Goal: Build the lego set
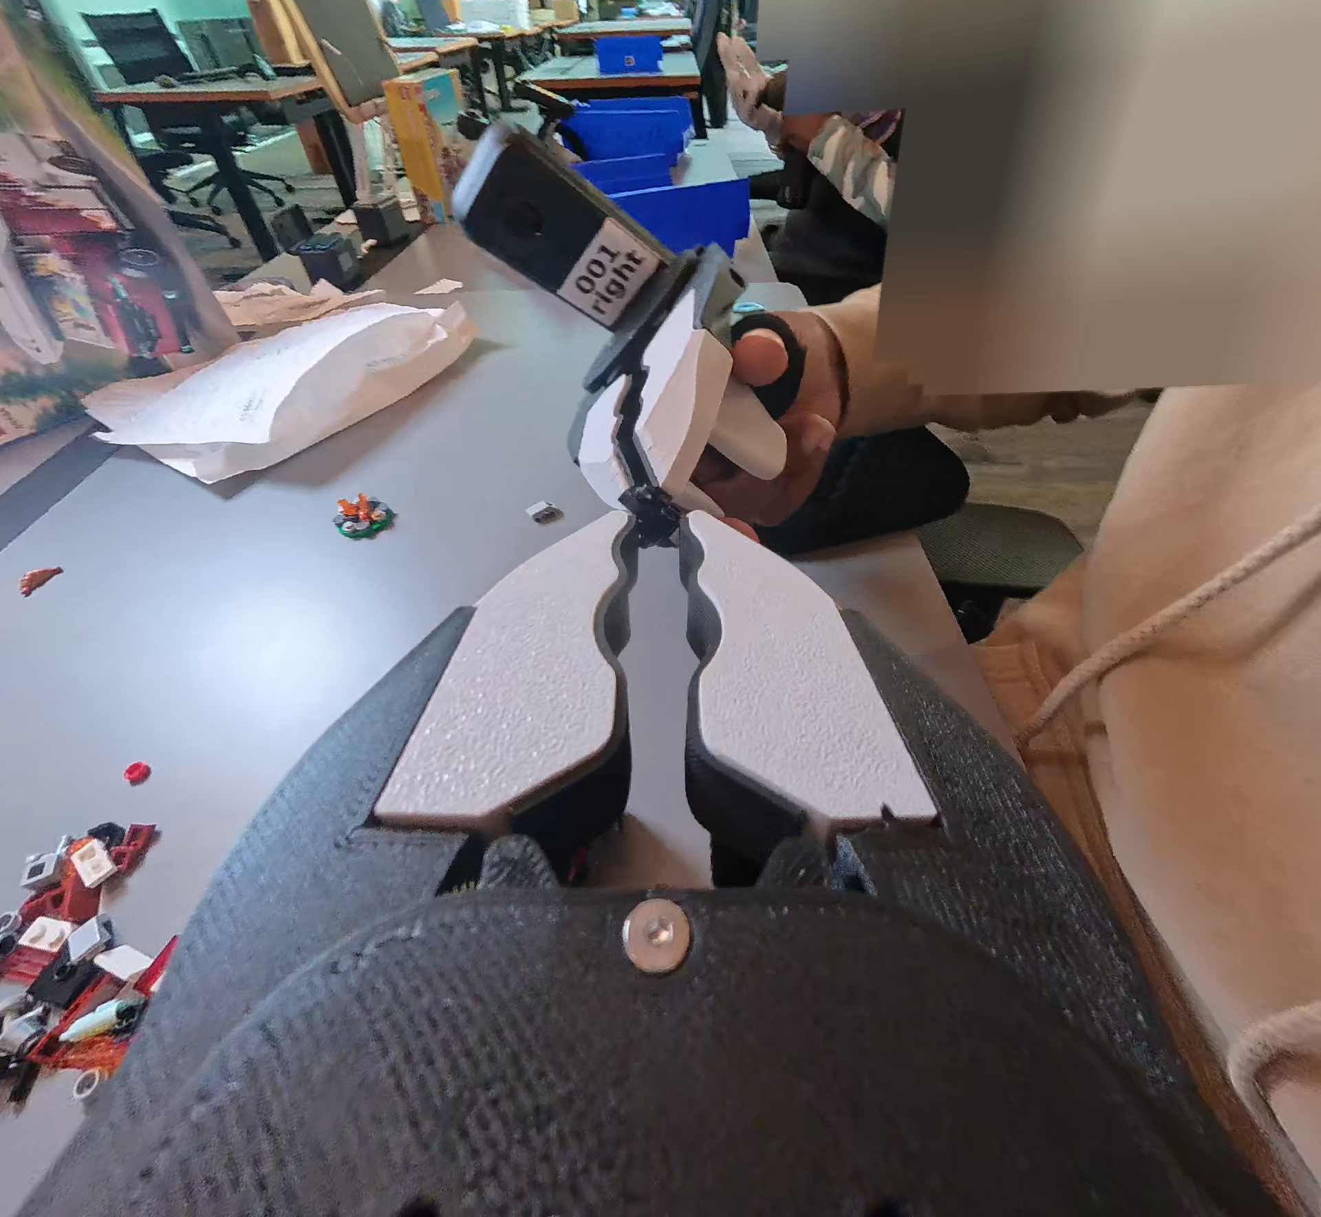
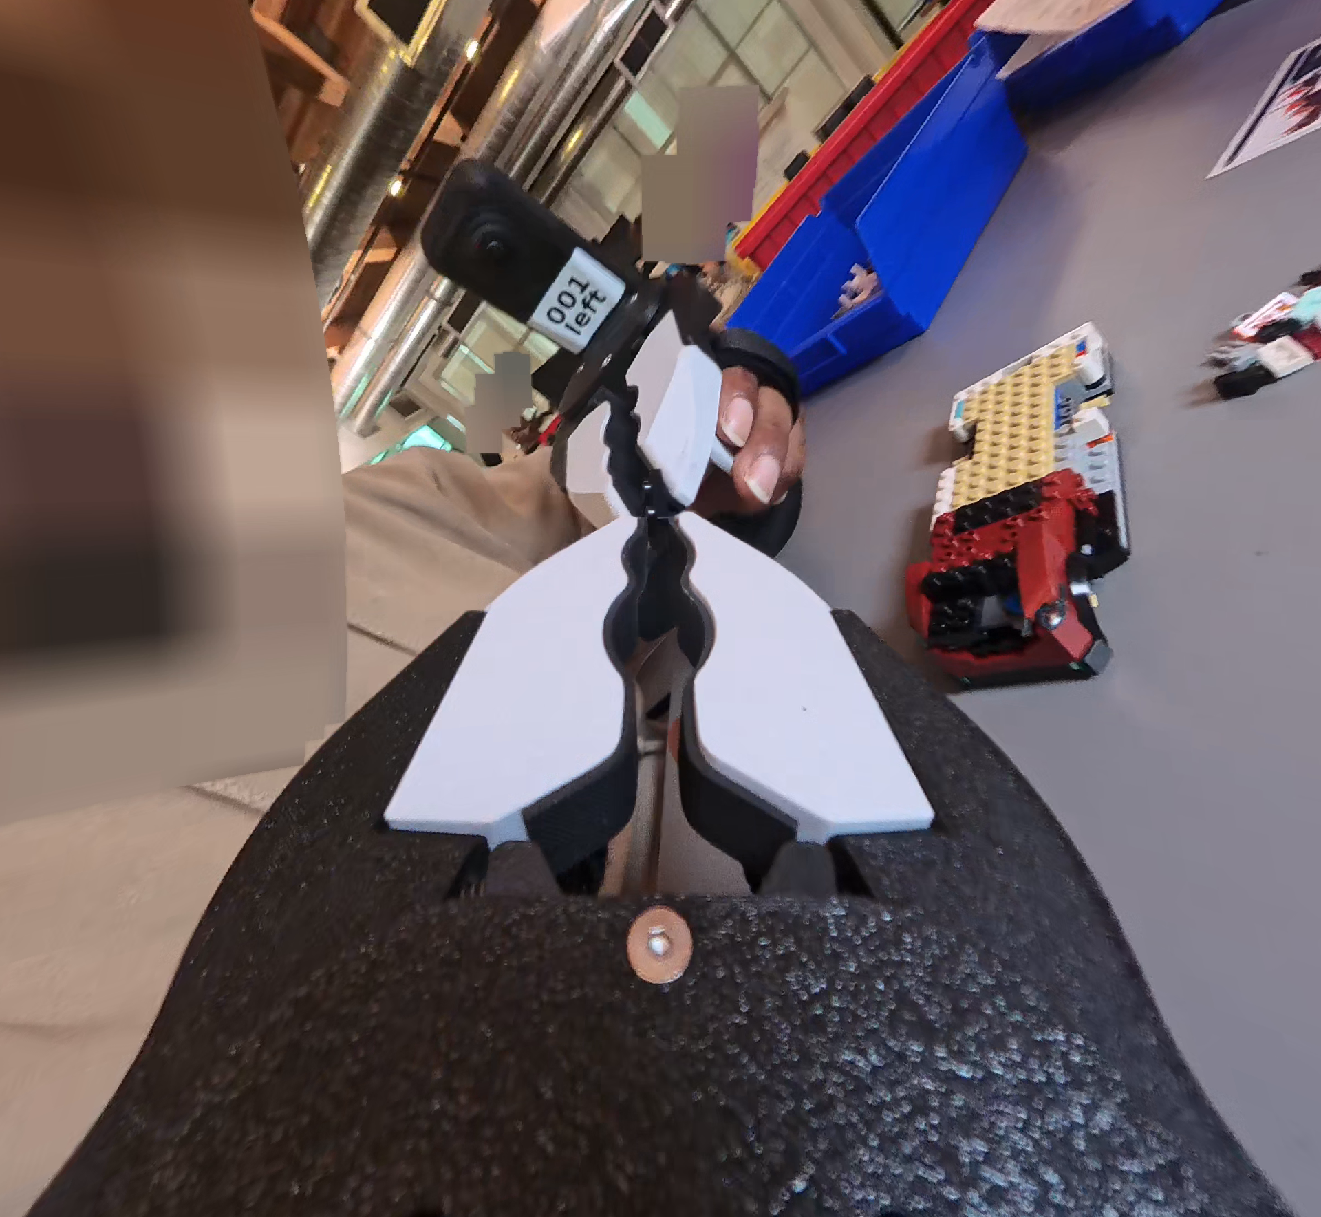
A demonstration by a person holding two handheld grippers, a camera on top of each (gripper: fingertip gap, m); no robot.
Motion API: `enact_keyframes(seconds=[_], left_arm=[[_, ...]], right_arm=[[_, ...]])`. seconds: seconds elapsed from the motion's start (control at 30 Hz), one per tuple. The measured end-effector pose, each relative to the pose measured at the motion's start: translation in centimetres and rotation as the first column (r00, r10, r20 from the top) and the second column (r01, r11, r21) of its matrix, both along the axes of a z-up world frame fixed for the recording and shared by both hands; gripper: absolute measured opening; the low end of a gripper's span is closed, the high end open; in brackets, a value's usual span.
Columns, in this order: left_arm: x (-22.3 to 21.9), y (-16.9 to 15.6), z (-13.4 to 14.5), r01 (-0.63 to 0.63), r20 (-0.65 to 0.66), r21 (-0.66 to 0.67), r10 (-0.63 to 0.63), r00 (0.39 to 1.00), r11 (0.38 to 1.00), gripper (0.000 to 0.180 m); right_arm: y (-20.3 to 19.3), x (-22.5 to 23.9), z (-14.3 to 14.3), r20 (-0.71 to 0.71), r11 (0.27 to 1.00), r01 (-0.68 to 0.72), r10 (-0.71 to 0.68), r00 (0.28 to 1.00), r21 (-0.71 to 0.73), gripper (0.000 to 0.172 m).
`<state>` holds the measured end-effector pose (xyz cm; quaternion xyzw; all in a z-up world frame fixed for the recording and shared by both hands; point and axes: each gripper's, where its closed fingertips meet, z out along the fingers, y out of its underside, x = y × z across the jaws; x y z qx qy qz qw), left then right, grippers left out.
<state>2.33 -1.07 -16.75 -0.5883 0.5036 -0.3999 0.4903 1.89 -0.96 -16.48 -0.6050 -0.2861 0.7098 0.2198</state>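
Grey and smooth, the desk (image 1: 300, 646) sits in an open office with rows of other desks behind; both tools meet tip to tip above its near edge. Left tool (image 1: 652, 529) has its white fingers drawn close, pinching a small black piece (image 1: 649, 516) at the tips; right tool (image 2: 652, 516) comes in from the opposite side with its fingers nearly together, clamped on the same black piece (image 2: 650, 504), so the piece hangs in the air between the two. On the desk lie a white paper bag (image 1: 286, 389), a small green and orange brick build (image 1: 363, 516), a tiny grey brick (image 1: 543, 511), and a heap of loose bricks (image 1: 71, 932); a red, black and tan brick model (image 2: 1022, 525) lies beside blue bins (image 2: 922, 225).
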Motion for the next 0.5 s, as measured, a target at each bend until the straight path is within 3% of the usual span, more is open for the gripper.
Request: enact_keyframes(seconds=[0.17,0.27,0.37,0.5], left_arm=[[-1.1,2.3,1.0,-0.179,0.083,0.054,0.175,0.981,0.982,0.010],[-1.4,2.6,1.5,-0.248,0.117,0.108,0.235,0.965,0.963,0.010],[-1.2,2.4,1.9,-0.251,0.176,0.012,0.245,0.953,0.968,0.010],[-1.1,2.1,2.2,-0.163,0.258,-0.222,0.220,0.941,0.961,0.010]], right_arm=[[1.5,0.1,0.3,0.007,0.960,0.280,-0.280,0.960,0.032,0.013],[1.9,0.1,0.7,-0.049,0.889,0.457,-0.457,0.888,0.003,0.016],[1.8,-0.2,0.5,-0.067,0.767,0.601,-0.603,0.795,0.226,0.017],[1.4,-0.3,1.6,-0.160,0.530,0.639,-0.687,0.709,0.558,0.018]])
